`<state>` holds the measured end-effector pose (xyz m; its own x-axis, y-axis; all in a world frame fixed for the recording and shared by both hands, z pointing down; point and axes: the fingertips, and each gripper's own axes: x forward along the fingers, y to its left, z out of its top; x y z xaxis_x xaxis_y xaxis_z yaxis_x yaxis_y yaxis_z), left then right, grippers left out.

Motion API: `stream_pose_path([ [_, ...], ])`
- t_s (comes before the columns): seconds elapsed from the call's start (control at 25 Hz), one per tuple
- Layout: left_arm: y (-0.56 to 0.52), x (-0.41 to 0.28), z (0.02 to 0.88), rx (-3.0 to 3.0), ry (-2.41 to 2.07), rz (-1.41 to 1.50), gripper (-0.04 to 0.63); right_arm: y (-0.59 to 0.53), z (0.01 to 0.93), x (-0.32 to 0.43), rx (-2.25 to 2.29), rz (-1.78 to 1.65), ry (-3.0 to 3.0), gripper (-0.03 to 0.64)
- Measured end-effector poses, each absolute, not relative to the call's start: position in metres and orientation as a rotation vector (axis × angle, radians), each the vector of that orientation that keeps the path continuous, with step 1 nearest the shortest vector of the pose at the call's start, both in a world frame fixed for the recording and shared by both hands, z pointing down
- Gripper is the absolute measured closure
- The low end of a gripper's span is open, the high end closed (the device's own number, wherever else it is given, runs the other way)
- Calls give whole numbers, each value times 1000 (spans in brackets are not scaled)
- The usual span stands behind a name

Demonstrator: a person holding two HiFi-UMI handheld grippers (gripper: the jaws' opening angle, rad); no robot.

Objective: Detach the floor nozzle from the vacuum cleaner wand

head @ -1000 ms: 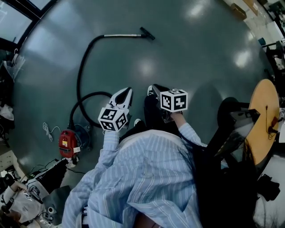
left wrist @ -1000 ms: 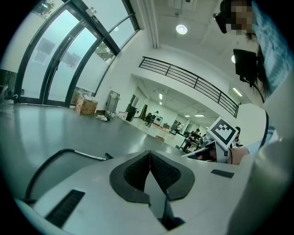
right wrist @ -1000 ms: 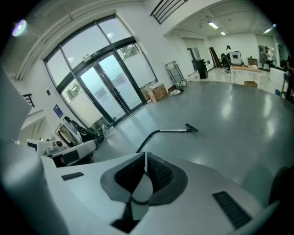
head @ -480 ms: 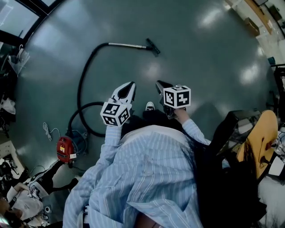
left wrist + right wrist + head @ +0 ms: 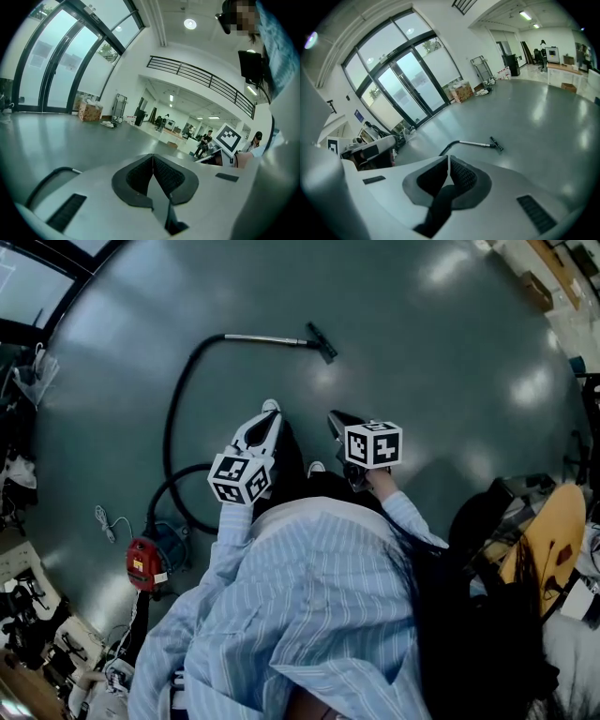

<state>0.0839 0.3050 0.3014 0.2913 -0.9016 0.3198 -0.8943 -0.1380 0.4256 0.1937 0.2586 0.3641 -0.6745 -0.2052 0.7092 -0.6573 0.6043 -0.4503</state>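
Holding 2 grippers: left gripper [image 5: 269,420] & right gripper [image 5: 336,420], both jaws together, empty. I count 1 floor nozzle [image 5: 322,341] on 1 wand [image 5: 267,338], on floor well ahead; 1 hose [image 5: 169,418], 1 red vac [image 5: 141,563].

Black floor nozzle [image 5: 322,341] on wand [image 5: 267,339]

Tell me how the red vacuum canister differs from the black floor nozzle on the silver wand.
The red vacuum canister is bulky and close by on the left; the black floor nozzle is small and lies farther ahead. The canister takes the black hose; the nozzle caps the silver wand. Both rest on the floor.
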Motion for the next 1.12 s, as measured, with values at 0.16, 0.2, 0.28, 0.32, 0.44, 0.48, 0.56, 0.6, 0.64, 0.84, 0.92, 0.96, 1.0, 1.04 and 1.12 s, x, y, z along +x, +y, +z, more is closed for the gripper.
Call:
stream_pose_path([
  [0.16,261,60,315,2039,-1558,-4,591,218,373,182,743,980,-2196,595],
  [0.2,246,53,316,2049,-1549,6,591,204,375,177,760,993,-2192,595],
  [0.28,214,39,318,2076,-1528,35,591,176,378,166,792,1036,-2177,595],
  [0.32,200,30,318,2090,-1515,56,591,163,378,159,808,1060,-2166,595],
  [0.44,162,-5,323,2126,-1466,121,591,129,372,122,849,1134,-2150,595],
  [0.48,150,-20,325,2134,-1449,137,591,118,371,108,858,1149,-2150,595],
  [0.56,125,-48,330,2148,-1412,158,591,96,370,79,874,1156,-2149,595],
  [0.6,112,-60,334,2156,-1393,167,591,86,371,67,879,1158,-2149,595],
  [0.64,99,-71,337,2165,-1373,175,591,76,373,56,887,1164,-2147,595],
  [0.84,39,-105,358,2201,-1300,203,589,28,384,36,967,1194,-2095,595],
  [0.92,19,-113,369,2196,-1271,218,591,10,389,36,998,1199,-2070,595],
  [0.96,10,-115,376,2191,-1251,228,591,3,392,38,1009,1202,-2057,595],
  [1.0,2,-116,383,2186,-1230,238,591,-5,395,40,1015,1206,-2045,595],
  [1.04,-5,-116,390,2184,-1210,248,591,-12,400,44,1017,1208,-2036,595],
  [1.12,-19,-111,405,2181,-1169,277,589,-26,415,53,1007,1194,-2016,595],
])
